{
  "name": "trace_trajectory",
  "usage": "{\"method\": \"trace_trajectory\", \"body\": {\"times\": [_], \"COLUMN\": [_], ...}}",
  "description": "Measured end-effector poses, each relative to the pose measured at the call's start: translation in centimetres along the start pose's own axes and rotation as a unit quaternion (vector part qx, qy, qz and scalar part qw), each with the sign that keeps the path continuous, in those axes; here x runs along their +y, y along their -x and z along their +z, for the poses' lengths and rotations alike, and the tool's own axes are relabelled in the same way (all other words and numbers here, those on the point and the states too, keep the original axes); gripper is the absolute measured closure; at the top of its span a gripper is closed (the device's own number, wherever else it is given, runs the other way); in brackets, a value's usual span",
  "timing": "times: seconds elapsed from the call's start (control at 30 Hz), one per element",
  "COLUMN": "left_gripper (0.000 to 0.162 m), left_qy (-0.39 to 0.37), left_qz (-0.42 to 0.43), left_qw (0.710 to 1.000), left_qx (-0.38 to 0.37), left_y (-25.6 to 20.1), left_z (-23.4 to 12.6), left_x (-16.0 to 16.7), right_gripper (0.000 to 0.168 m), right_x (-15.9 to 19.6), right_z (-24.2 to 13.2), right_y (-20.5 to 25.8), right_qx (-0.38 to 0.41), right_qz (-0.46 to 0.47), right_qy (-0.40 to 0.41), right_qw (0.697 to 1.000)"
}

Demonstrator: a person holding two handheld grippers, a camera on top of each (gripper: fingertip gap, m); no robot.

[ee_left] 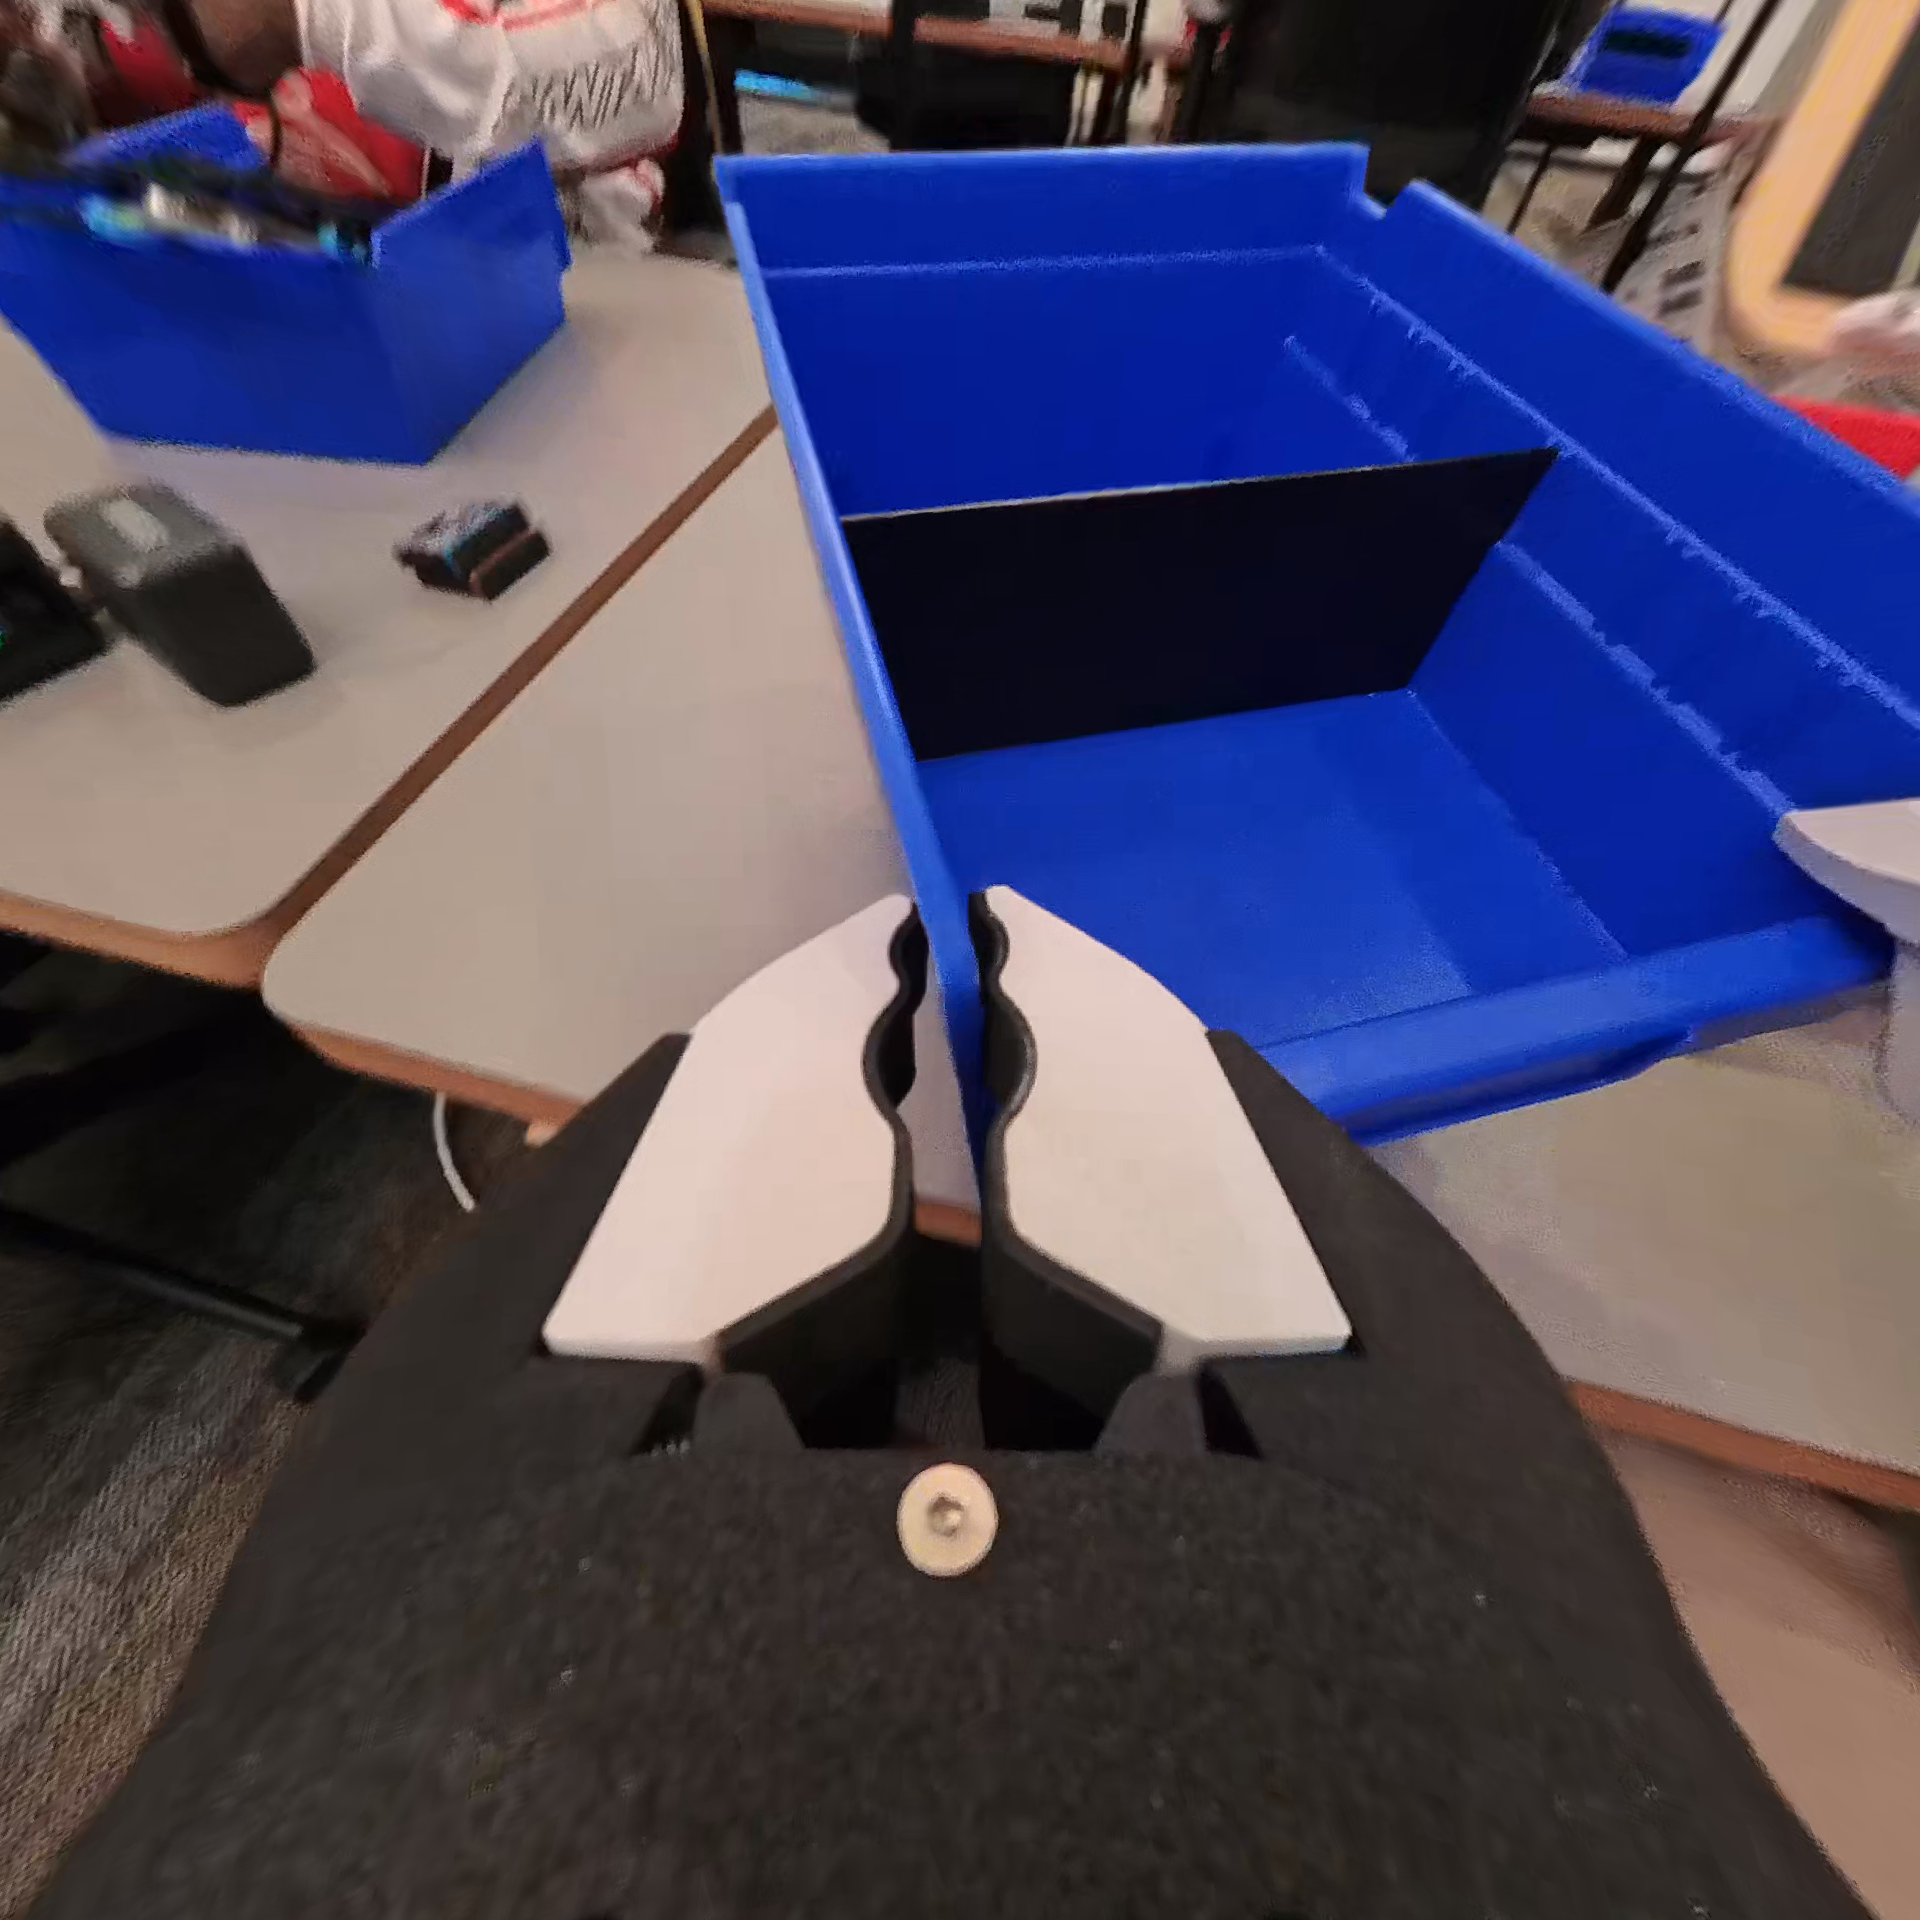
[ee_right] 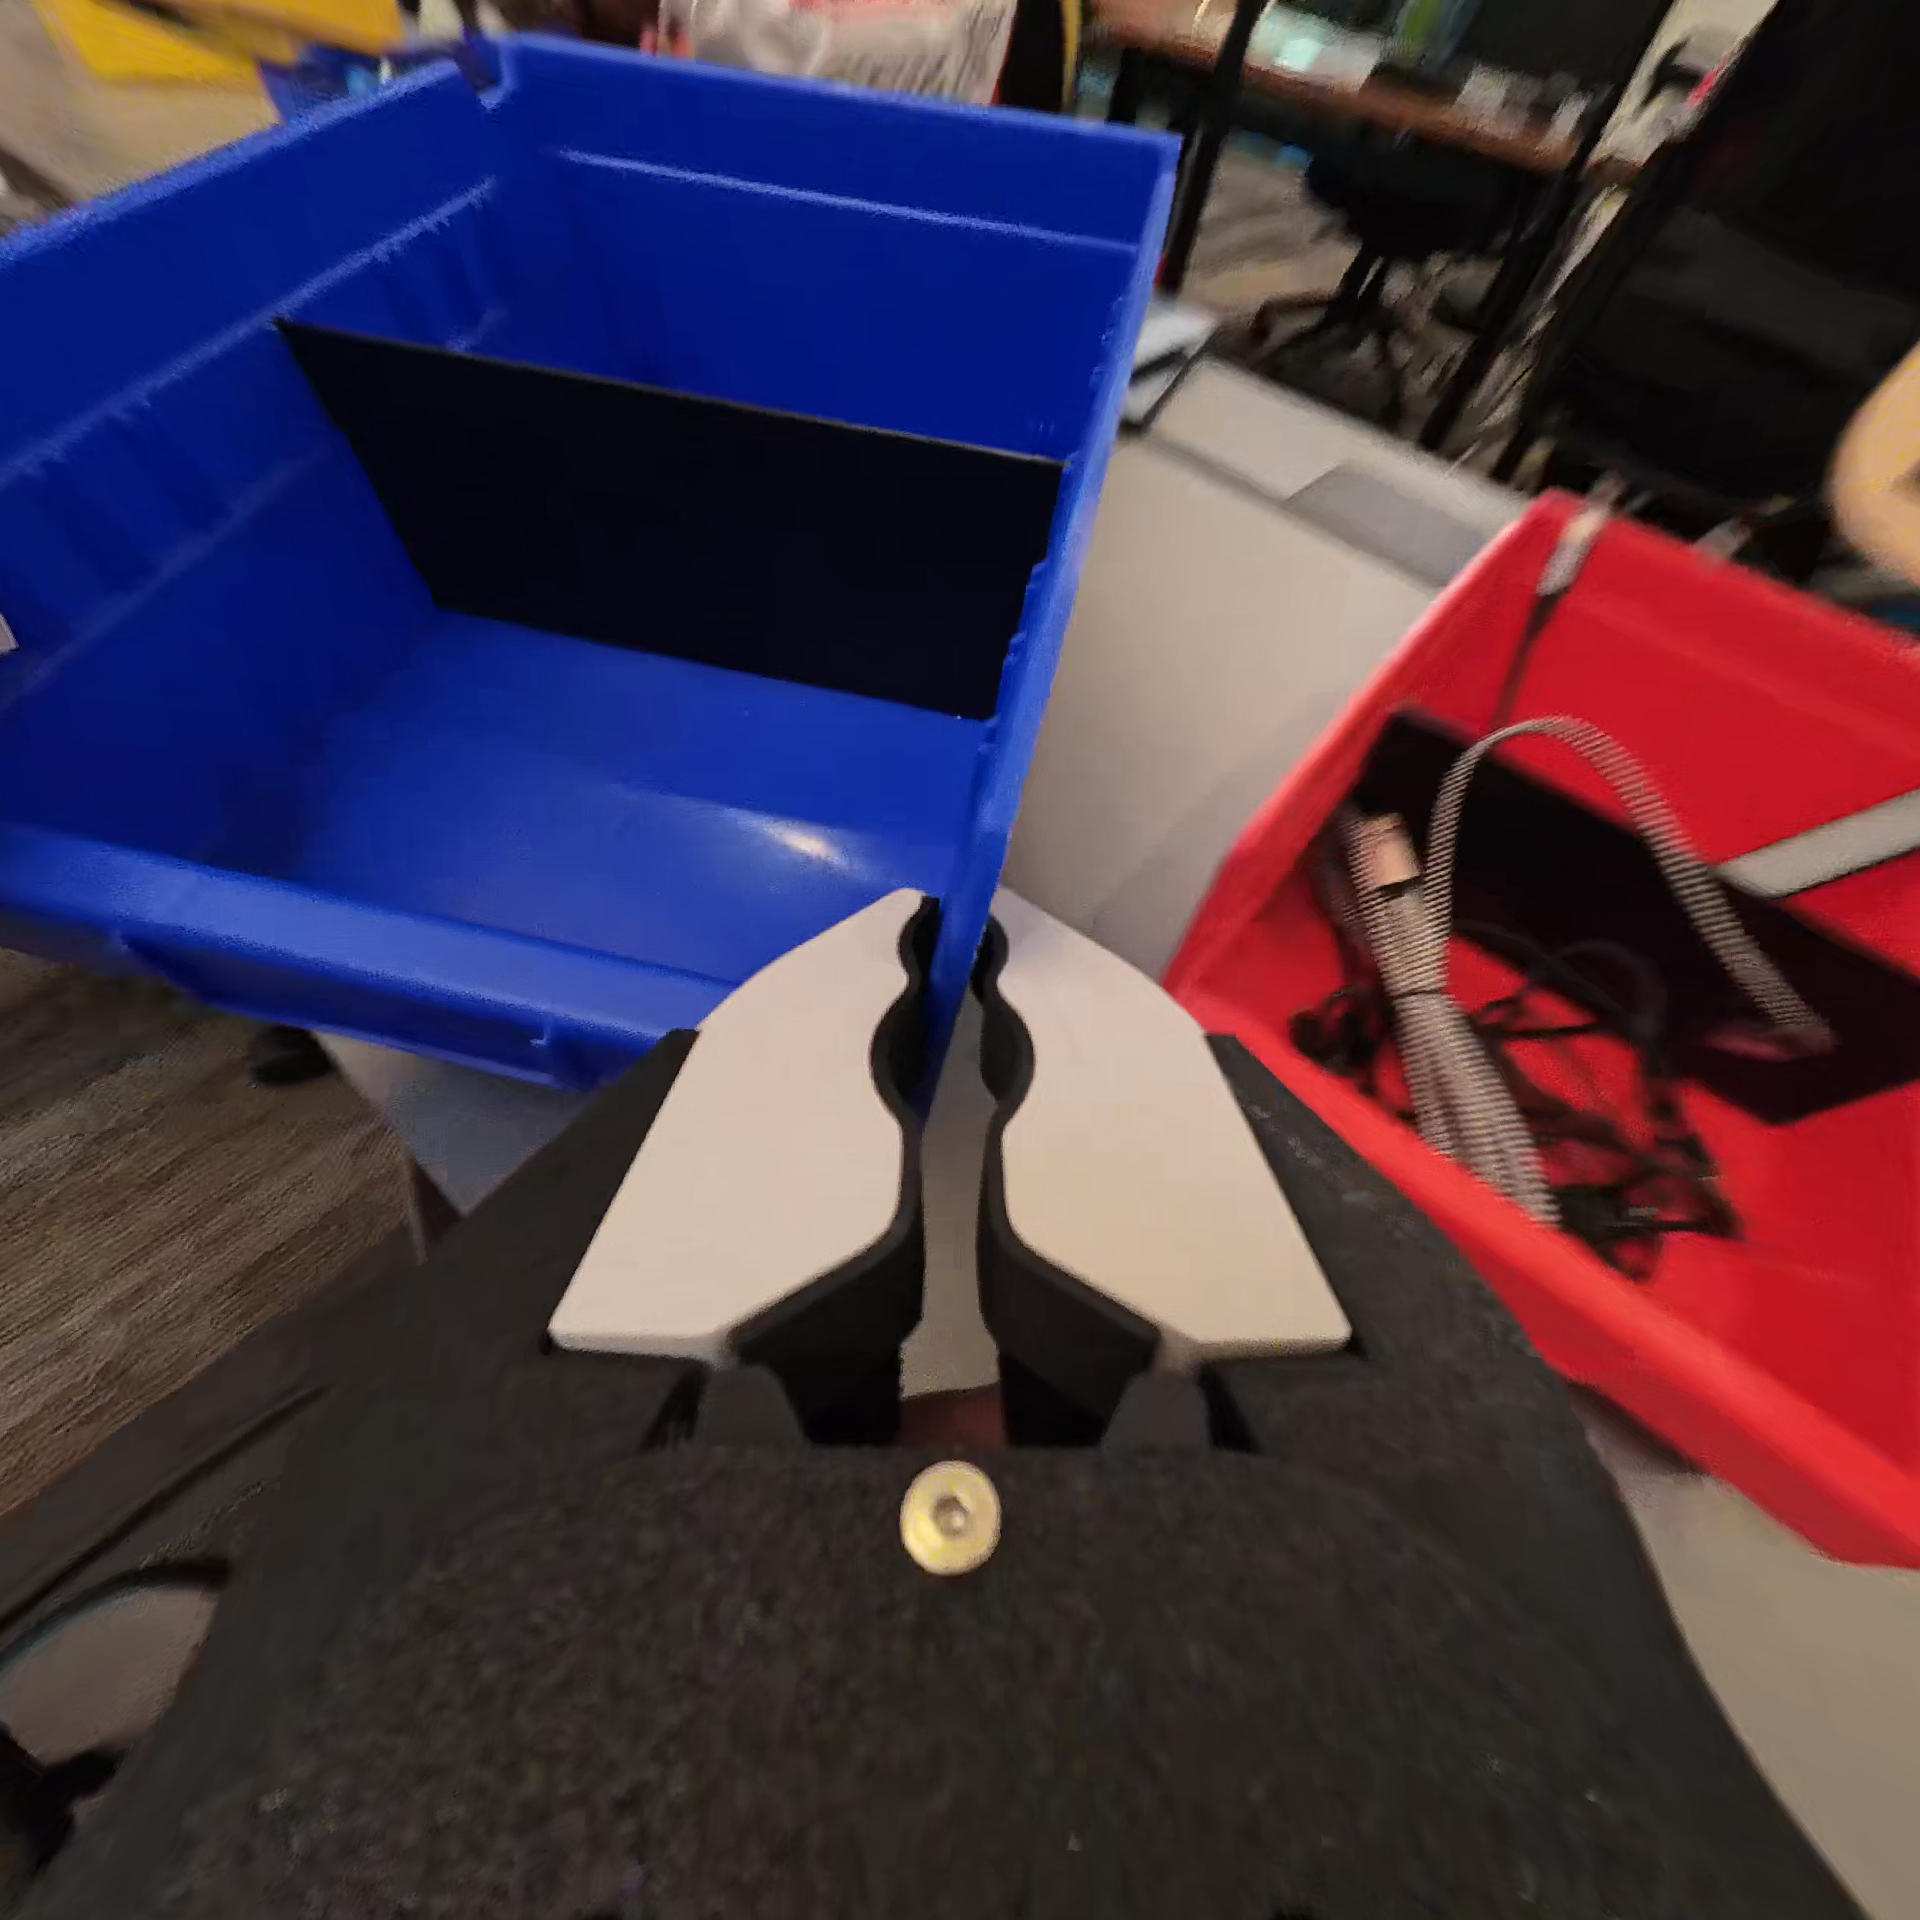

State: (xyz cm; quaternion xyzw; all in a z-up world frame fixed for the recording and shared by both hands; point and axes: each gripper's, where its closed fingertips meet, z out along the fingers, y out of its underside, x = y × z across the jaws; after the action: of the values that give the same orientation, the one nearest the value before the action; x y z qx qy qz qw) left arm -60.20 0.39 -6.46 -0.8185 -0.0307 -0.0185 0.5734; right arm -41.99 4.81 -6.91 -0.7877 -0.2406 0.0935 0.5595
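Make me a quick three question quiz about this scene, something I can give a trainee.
1. True or false: the left gripper is shut on the left wall of the blue bin.
2. What divides the blue bin into two compartments? A) a white foam block B) a black divider C) a red strap
3. Fill in: the bin beside the right gripper that holds cables is coloured ____.

Key
1. True; the right gripper grips the opposite wall.
2. B, the black divider stands across the bin; both compartments look empty.
3. Red, the red bin.
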Motion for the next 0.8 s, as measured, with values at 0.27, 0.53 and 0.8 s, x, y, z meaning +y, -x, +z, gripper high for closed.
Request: {"method": "trace_trajectory", "body": {"times": [0.27,0.53,0.8], "left_gripper": [0.154,0.153,0.154], "left_qy": [-0.120,-0.070,0.010], "left_qz": [0.083,0.148,0.151], "left_qw": [0.980,0.943,0.941], "left_qx": [0.137,0.290,0.303], "left_y": [-18.7,-47.6,-64.7], "left_z": [1.0,5.2,8.1], "left_x": [-13.7,-10.6,3.5], "right_gripper": [0.163,0.166,0.166], "right_x": [-8.4,1.9,19.7], "right_z": [-11.5,-24.0,-28.3], "right_y": [-17.6,-40.9,-54.7], "right_qx": [0.152,0.325,0.317], "right_qz": [0.022,0.092,0.148], "right_qy": [-0.127,-0.030,0.084], "right_qw": [0.980,0.941,0.933]}}
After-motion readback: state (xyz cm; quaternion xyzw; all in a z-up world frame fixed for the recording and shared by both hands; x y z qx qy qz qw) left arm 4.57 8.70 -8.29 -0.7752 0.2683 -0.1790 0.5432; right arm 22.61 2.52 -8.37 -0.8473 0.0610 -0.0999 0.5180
